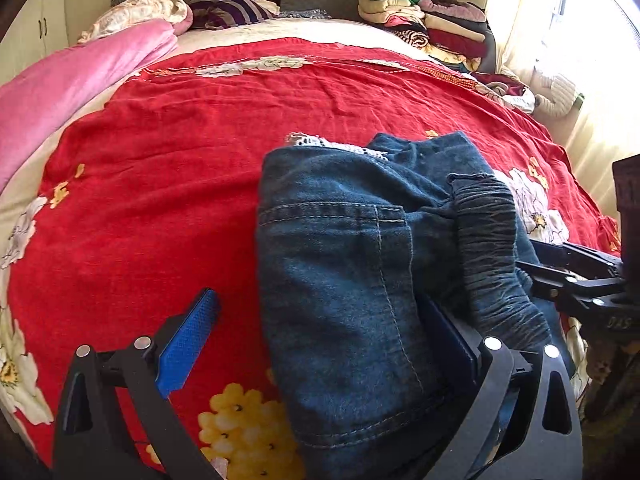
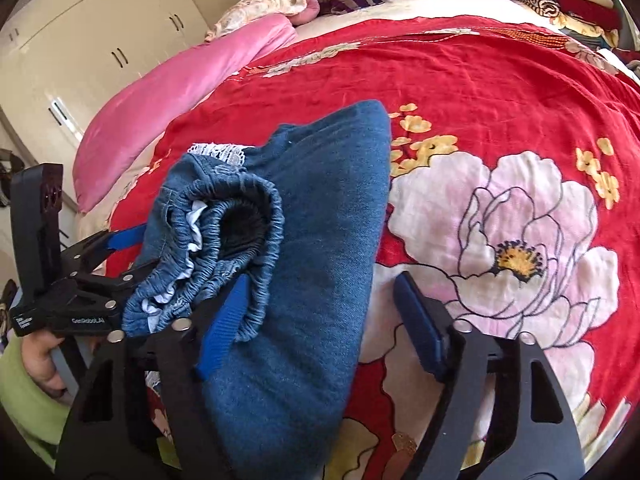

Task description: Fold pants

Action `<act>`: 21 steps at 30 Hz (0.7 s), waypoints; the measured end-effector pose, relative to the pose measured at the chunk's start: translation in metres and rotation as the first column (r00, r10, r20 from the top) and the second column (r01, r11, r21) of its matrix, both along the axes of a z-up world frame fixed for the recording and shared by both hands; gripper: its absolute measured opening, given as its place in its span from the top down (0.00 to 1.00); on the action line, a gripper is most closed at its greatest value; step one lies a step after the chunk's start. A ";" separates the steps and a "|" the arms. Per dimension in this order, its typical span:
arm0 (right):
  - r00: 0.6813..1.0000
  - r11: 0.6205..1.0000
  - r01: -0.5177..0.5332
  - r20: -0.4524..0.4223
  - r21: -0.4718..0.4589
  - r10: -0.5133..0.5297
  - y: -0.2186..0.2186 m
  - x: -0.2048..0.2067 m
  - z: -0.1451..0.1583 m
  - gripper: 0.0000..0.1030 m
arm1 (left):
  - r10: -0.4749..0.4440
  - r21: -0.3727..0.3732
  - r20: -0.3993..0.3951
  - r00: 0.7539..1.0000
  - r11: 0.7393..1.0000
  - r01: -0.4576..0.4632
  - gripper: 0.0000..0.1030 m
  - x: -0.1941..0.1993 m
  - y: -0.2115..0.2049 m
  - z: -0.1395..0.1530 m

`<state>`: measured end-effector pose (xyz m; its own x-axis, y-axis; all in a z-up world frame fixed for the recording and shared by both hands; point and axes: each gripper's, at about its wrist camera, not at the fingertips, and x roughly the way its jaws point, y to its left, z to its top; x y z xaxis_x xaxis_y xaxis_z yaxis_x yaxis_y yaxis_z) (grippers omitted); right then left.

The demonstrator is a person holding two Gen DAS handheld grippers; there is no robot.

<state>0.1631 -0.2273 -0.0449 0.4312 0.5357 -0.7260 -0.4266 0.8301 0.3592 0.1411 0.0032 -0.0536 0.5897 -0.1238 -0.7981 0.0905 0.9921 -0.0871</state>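
The blue jeans (image 1: 360, 264) lie folded in a thick bundle on the red flowered bedspread (image 1: 180, 140). In the left wrist view my left gripper (image 1: 320, 328) stands open, with the bundle lying between its fingers and draped over the right finger. The elastic waistband (image 1: 492, 256) bunches at the right. In the right wrist view my right gripper (image 2: 316, 316) is open around the jeans (image 2: 312, 240), its left finger (image 2: 224, 328) pressed under the waistband (image 2: 224, 236), its right finger (image 2: 420, 328) clear on the bedspread.
A pink blanket (image 1: 68, 84) lies along the bed's left side. A stack of folded clothes (image 1: 424, 20) sits at the far right by the curtain. Cream wardrobes (image 2: 80, 40) stand to the left of the bed.
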 end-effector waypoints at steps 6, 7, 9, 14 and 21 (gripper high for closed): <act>0.998 0.998 -0.059 0.005 0.022 0.059 0.013 0.000 -0.001 0.73 | -0.049 -0.012 0.009 0.999 0.999 0.049 0.43 -0.002 -0.014 0.003; 0.997 0.997 -0.071 0.010 0.023 0.070 0.015 -0.002 0.000 0.81 | -0.048 0.002 0.015 0.999 0.999 0.048 0.44 -0.003 -0.017 0.004; 0.995 0.996 -0.092 0.027 0.010 0.091 0.019 -0.005 0.003 0.87 | -0.047 0.007 0.016 0.999 0.999 0.047 0.51 -0.004 -0.018 0.006; 0.989 0.993 -0.116 0.087 -0.008 0.116 0.024 -0.014 0.017 0.92 | -0.041 0.003 0.041 0.998 0.999 0.041 0.63 -0.009 -0.018 0.020; 0.976 0.989 -0.146 0.160 -0.023 0.148 0.034 -0.018 0.047 0.93 | -0.038 -0.011 0.084 0.996 0.999 0.039 0.66 -0.008 -0.016 0.041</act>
<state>0.1451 -0.1935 0.0023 0.4603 0.5945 -0.6593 -0.5956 0.7575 0.2672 0.1336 -0.0125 -0.0123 0.6489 -0.1576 -0.7444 0.1357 0.9866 -0.0905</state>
